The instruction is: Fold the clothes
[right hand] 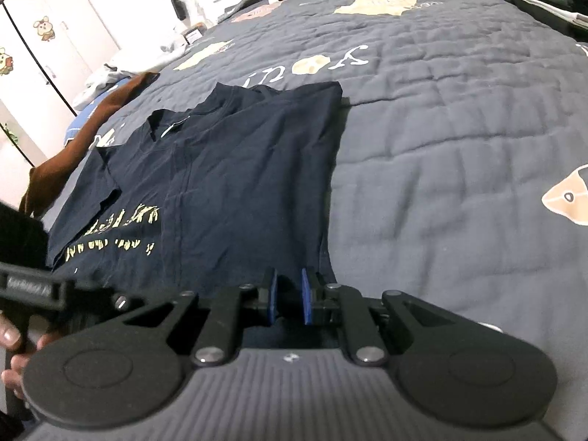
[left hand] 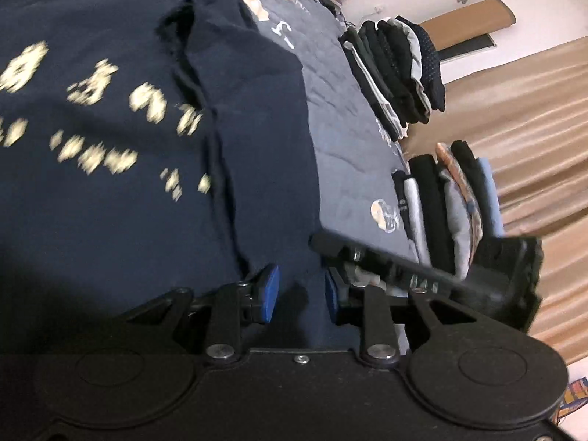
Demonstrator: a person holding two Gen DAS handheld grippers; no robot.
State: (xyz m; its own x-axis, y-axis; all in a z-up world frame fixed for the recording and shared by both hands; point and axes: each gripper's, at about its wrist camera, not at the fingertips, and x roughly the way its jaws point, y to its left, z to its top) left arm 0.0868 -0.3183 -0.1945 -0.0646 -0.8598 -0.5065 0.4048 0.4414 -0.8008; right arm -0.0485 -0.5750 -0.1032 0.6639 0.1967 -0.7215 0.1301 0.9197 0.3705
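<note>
Navy T-shirt half-folded on the bed, both grippers down at its hem end

The navy T-shirt (right hand: 205, 169) lies flat on the grey quilted bedspread (right hand: 459, 147), one side already folded in over the printed front, so this looks like mid-fold. The right gripper (right hand: 288, 301) sits at the bottom hem, jaws nearly pressed together; whether they pinch the cloth can't be told, since the hem runs under the blue pads (right hand: 305, 299). The left gripper (left hand: 299, 292) hangs over the same dark cloth with jaws spread a bit, nothing visibly pinched, probably having just let go. Around it: two stacks of folded clothes (left hand: 395, 73) near the bed's edge by the beige curtain (left hand: 533, 128), and a brown garment (right hand: 73, 147) just beside the shirt's sleeve that could get in the way.
</note>
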